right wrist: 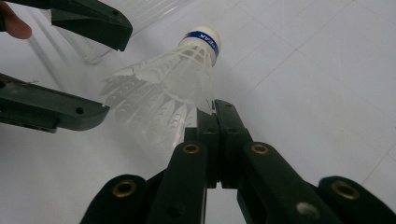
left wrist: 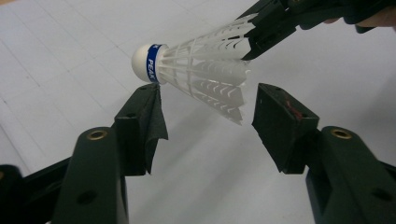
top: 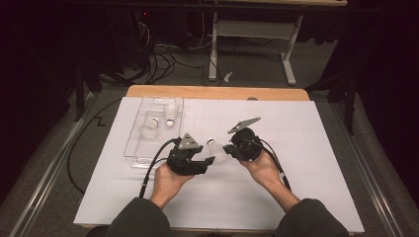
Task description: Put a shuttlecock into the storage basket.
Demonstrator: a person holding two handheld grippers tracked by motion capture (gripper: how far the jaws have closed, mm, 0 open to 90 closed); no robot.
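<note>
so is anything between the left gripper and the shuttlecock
Nothing visible. The right gripper pinches the shuttlecock by its skirt rim, and the left gripper has open jaws on either side of it with only air between.

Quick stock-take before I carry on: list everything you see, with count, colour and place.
held shuttlecock: one, white with a blue band, skirt edge pinched in the right gripper, above the sheet
tray shuttlecocks: two, white, lying in the tray
tray: one, clear plastic, left part of the sheet
sheet: one, white, covering the table
table: one, wood edge showing at the far side
cables: several, dark, on the floor beyond the table
left gripper: black, jaws open either side of the held shuttlecock, not pressing it
right gripper: black, shut on the skirt
</note>
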